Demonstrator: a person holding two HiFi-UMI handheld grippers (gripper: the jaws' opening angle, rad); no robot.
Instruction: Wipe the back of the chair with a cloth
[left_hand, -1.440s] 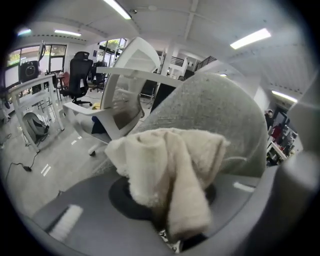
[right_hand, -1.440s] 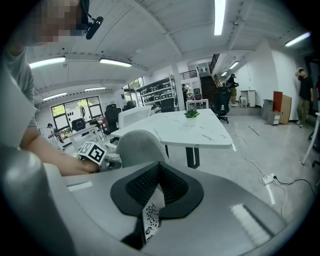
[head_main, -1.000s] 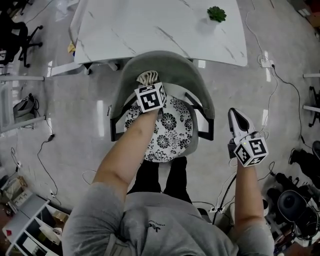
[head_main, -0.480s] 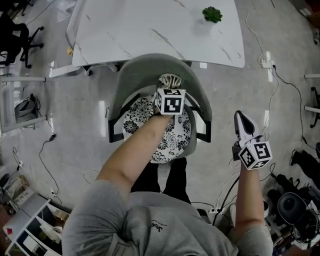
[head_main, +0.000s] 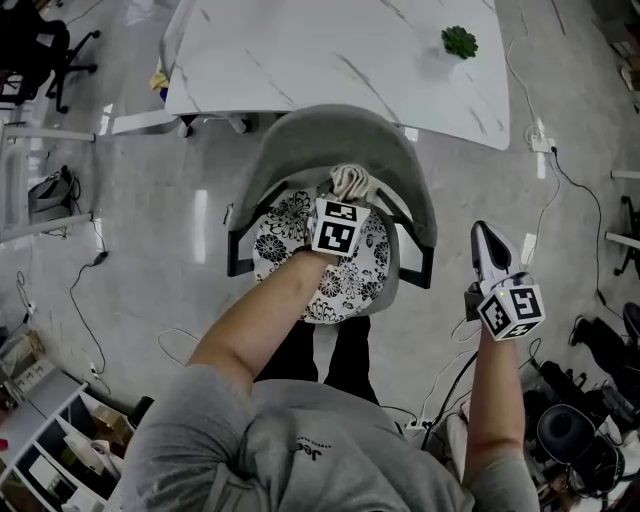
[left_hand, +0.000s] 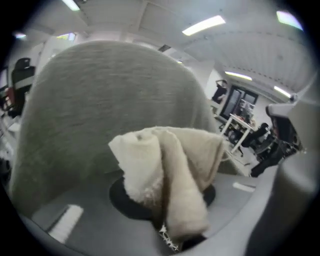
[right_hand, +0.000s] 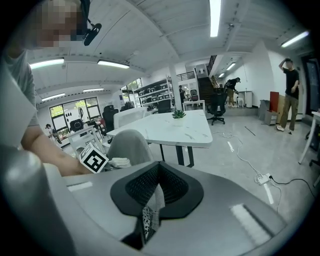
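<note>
Clamping a folded cream cloth (left_hand: 170, 170), the left gripper (head_main: 345, 195) has both jaws clenched on the fabric. The cloth bunches directly ahead of the jaws, at the inner face of the grey chair back (left_hand: 100, 95); contact cannot be confirmed. The right gripper (right_hand: 155, 195) is held well to the right of the chair back, jaws pressed together, empty. A white table (right_hand: 170, 131) lies ahead of it.
</note>
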